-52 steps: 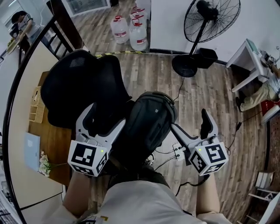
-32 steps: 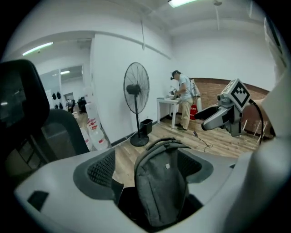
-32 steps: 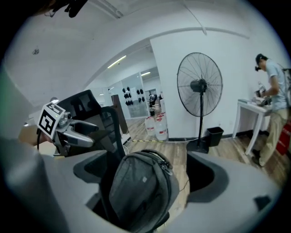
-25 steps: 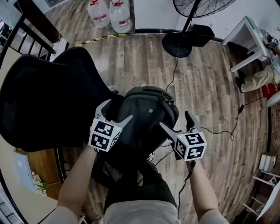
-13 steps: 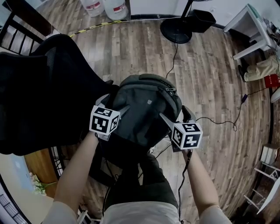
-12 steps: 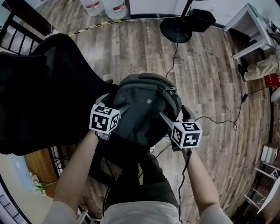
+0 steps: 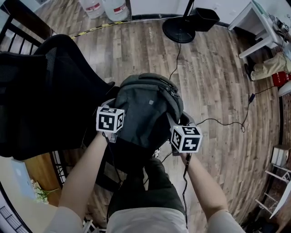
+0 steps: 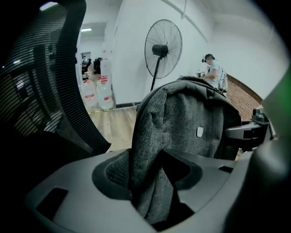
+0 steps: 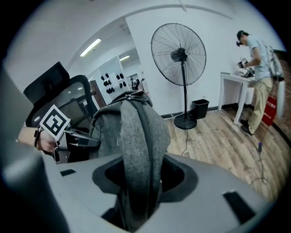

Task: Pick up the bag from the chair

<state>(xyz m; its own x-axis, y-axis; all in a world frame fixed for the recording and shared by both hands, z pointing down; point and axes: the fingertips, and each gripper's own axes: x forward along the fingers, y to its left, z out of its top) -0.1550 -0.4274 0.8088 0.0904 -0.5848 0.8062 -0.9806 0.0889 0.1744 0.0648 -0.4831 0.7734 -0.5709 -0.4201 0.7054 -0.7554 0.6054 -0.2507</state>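
Observation:
A dark grey backpack (image 7: 144, 109) is held up beside the black mesh office chair (image 7: 41, 91), between both grippers. My left gripper (image 7: 110, 126) is shut on the bag's left side; grey fabric (image 8: 152, 182) fills its jaws. My right gripper (image 7: 182, 129) is shut on the bag's right edge, with a fold of fabric (image 9: 136, 173) pinched between the jaws. From the left gripper view the right gripper (image 8: 250, 132) shows behind the bag. The left gripper's marker cube (image 9: 54, 122) appears in the right gripper view.
A standing fan (image 7: 182, 25) is on the wooden floor ahead, with a cable (image 7: 213, 120) trailing to the right. Water bottles (image 7: 102, 7) stand at the back left. A white table (image 7: 254, 22) and a person (image 9: 259, 86) are at the right. A wooden desk (image 7: 32, 168) is at lower left.
Both grippers have closed in on the bag's sides and now grip its fabric. The bag sits slightly further left and higher than half a second ago.

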